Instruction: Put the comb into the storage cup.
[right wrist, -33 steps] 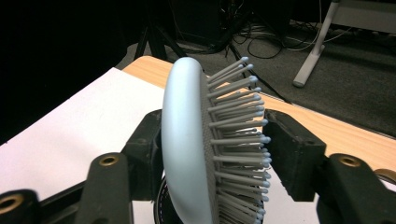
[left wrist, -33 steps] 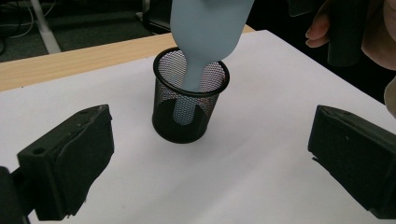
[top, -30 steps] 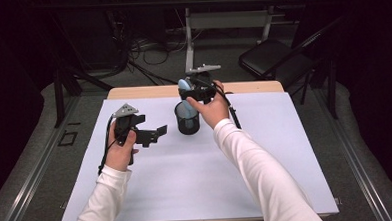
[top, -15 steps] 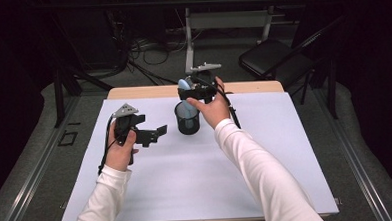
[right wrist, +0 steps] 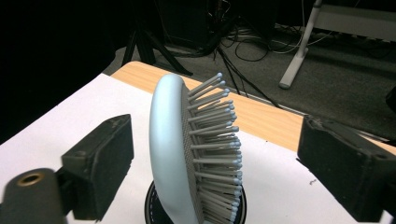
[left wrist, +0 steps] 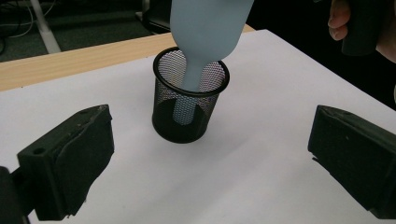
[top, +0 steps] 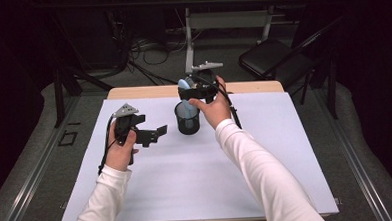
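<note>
- Task looks nearly done: pale blue hairbrush (left wrist: 205, 32) stands handle-down in the black mesh pen cup (left wrist: 189, 107), head leaning on the rim, bristles facing away from the left gripper view's camera.
- Cup sits on the white table cover (top: 187, 191), near the far edge, approx. mid-table.
- Right gripper (top: 199, 90): jaws have just been opening, now wide; brush head between them, pads not pressing on it in the right gripper view.
- Left: prob. just pull the right gripper clear w/o tipping the brush.
- Left gripper (top: 160, 132): wide, empty, hovering just beside the cup.
</note>
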